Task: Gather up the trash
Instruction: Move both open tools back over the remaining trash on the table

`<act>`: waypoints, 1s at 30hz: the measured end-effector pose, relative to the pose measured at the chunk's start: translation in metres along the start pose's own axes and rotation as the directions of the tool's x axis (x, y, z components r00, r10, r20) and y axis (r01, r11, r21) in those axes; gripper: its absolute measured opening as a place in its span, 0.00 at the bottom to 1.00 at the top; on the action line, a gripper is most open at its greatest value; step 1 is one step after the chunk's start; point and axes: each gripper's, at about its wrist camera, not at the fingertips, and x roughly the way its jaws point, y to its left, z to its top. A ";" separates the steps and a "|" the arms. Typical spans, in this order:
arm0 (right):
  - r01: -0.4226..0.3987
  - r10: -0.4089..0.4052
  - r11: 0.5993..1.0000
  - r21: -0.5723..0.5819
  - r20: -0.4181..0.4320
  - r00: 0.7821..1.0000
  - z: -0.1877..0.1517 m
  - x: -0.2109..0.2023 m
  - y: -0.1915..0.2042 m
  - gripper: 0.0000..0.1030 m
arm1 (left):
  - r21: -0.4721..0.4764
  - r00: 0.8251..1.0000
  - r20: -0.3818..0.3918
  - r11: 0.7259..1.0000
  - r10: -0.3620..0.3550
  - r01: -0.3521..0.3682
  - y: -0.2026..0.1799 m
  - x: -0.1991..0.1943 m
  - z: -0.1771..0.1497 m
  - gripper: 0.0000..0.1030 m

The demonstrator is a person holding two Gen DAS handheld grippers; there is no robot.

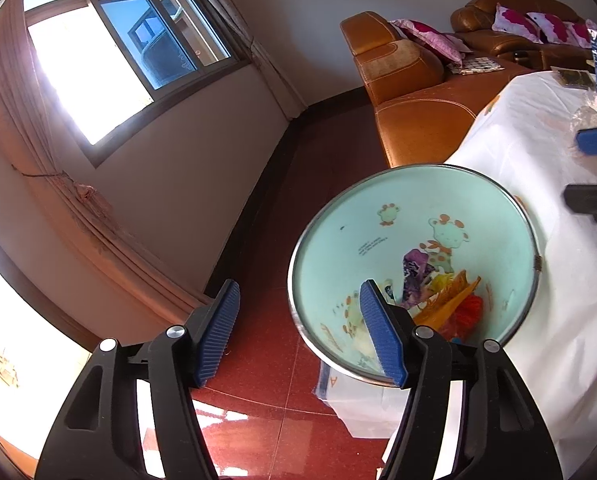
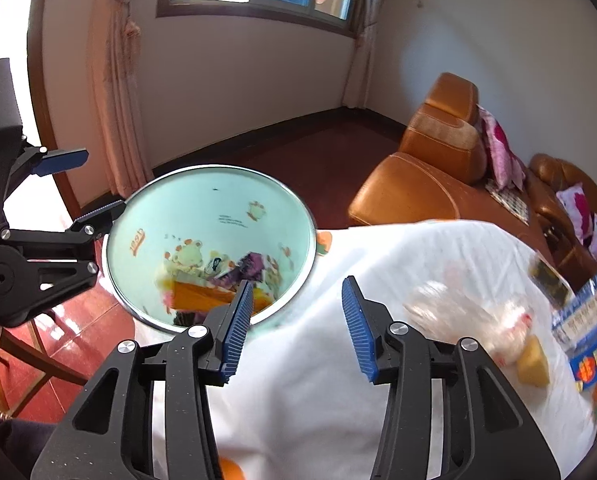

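Note:
A pale green trash bin (image 1: 378, 208) with cartoon prints and a metal rim stands beside the white-clothed table (image 1: 538, 152); it also shows in the right wrist view (image 2: 202, 196). Colourful wrappers (image 1: 438, 284) lie inside it. My left gripper (image 1: 298, 332) is open and empty, with one finger over the bin's rim and the other outside. My right gripper (image 2: 298, 320) is open and empty above the table edge next to the bin. A clear crumpled plastic bag (image 2: 470, 312), a yellow piece (image 2: 532, 362) and blue packets (image 2: 582, 320) lie on the table, blurred.
An orange leather sofa (image 2: 414, 184) with pink cushions stands behind the table. The floor (image 1: 266, 360) is red tile. A white bag (image 1: 362, 404) lies on the floor under the bin. Curtains and a window are at the far wall. A wooden chair (image 2: 26, 356) is at the left.

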 end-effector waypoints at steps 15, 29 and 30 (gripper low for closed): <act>0.258 -0.246 0.918 0.300 -0.077 0.966 -0.106 -0.069 -0.151 0.58 | 0.098 0.985 0.102 0.987 -0.141 0.131 -0.090 -0.047 0.044 0.67; 0.303 -0.300 0.842 0.447 -0.081 0.951 -0.158 -0.104 -0.215 0.65 | 0.154 0.948 0.113 0.948 -0.298 0.280 -0.195 -0.034 0.111 0.73; 0.301 -0.297 0.840 0.451 -0.082 0.951 -0.159 -0.104 -0.217 0.65 | 0.159 0.948 0.093 0.945 -0.304 0.288 -0.200 -0.028 0.111 0.63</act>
